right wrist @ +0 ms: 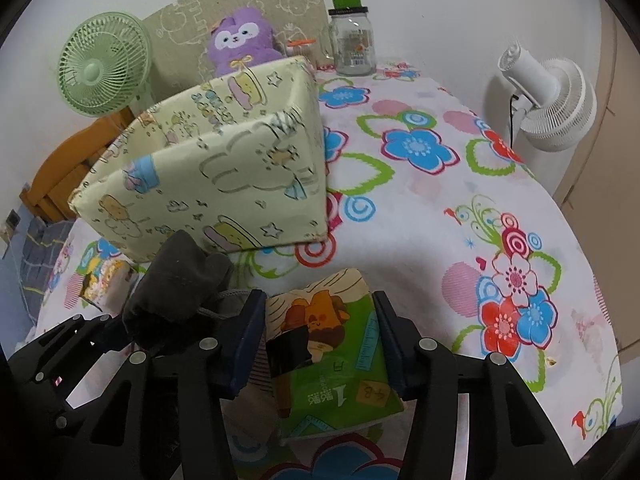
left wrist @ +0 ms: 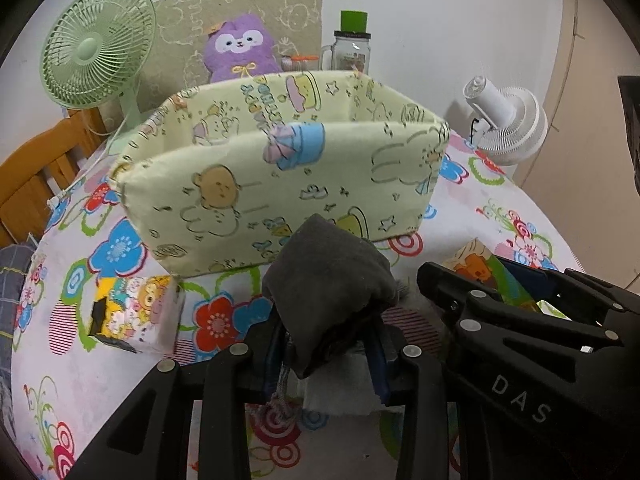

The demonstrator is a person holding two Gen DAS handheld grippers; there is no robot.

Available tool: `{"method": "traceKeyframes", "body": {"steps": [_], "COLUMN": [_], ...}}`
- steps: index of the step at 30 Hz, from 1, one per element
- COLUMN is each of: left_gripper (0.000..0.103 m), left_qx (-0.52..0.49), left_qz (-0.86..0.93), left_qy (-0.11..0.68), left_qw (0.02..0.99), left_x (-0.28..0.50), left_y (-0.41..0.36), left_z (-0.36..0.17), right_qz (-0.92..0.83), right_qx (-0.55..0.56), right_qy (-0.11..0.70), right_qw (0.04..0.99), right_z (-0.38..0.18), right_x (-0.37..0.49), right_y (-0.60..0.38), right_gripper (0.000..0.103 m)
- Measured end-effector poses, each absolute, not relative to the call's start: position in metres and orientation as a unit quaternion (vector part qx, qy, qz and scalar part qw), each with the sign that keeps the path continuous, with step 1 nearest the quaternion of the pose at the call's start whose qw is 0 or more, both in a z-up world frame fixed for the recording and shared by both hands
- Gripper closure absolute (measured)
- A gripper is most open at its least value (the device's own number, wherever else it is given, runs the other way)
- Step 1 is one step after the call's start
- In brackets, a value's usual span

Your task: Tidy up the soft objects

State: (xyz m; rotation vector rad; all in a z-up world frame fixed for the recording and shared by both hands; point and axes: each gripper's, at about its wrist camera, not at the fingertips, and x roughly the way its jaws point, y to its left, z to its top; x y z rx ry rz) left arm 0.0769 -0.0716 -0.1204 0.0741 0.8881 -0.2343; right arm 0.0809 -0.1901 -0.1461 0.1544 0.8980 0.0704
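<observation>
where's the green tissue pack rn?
Right wrist view, bottom centre: the green cartoon-printed tissue pack sits between the right tool's fingers on the floral tablecloth, right of the grey drawstring pouch.

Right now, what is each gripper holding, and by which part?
The left gripper clamps the dark grey drawstring pouch by its gathered neck end. The right gripper grips the green cartoon-printed tissue pack across its two long sides.

Two fans [left wrist: 96, 52], two tissue packs [right wrist: 332, 344], one pouch [left wrist: 328, 280], one basket [left wrist: 280, 184].

The right claw [left wrist: 520, 400] carries white letters "DAS" on its arm. The green tissue pack [right wrist: 340, 380] shows a large "1" and a handwritten "4-B", both upside down, at its 6 o'clock end.
</observation>
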Motion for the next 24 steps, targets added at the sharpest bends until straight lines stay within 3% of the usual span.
{"method": "traceKeyframes", "body": {"steps": [24], "left_gripper": [0.067], "left_qx": [0.013], "left_qz": [-0.102], "left_qy": [0.376], "left_qw": [0.921], "left_x": [0.064], "left_y": [-0.045], "left_z": [-0.051], "right_qz": [0.061], "right_qx": [0.052], "right_qy": [0.379], "right_qw": [0.922], "right_z": [-0.072], "right_x": [0.068], "right_y": [-0.163], "right_gripper": [0.047]}}
